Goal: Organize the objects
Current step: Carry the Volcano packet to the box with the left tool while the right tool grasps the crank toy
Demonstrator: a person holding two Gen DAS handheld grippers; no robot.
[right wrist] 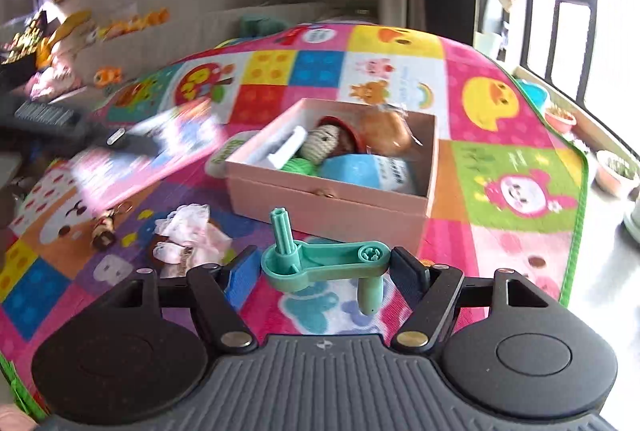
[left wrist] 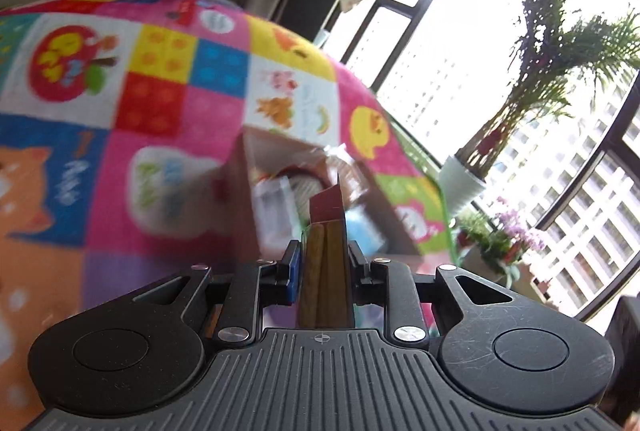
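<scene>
My left gripper [left wrist: 324, 255] is shut on a thin flat book-like thing [left wrist: 326, 283], seen edge-on, brown with a red top. It hangs just in front of the open pink box [left wrist: 372, 207], which is blurred here. In the right wrist view the same flat thing [right wrist: 160, 147] shows as a blurred pink and white sheet left of the pink box [right wrist: 332, 199]. Several toys fill that box, among them a crocheted doll [right wrist: 324, 143] and a blue ball [right wrist: 352, 171]. My right gripper [right wrist: 324, 267] is shut on a green plastic crank [right wrist: 340, 259], held above the mat in front of the box.
A bright patchwork play mat [right wrist: 516, 187] covers the floor. A small doll in white lace [right wrist: 188, 235] and a keychain figure [right wrist: 104, 231] lie left of the box. Bowls [right wrist: 616, 171] and potted plants [left wrist: 464, 183] line the window side beyond the mat's edge.
</scene>
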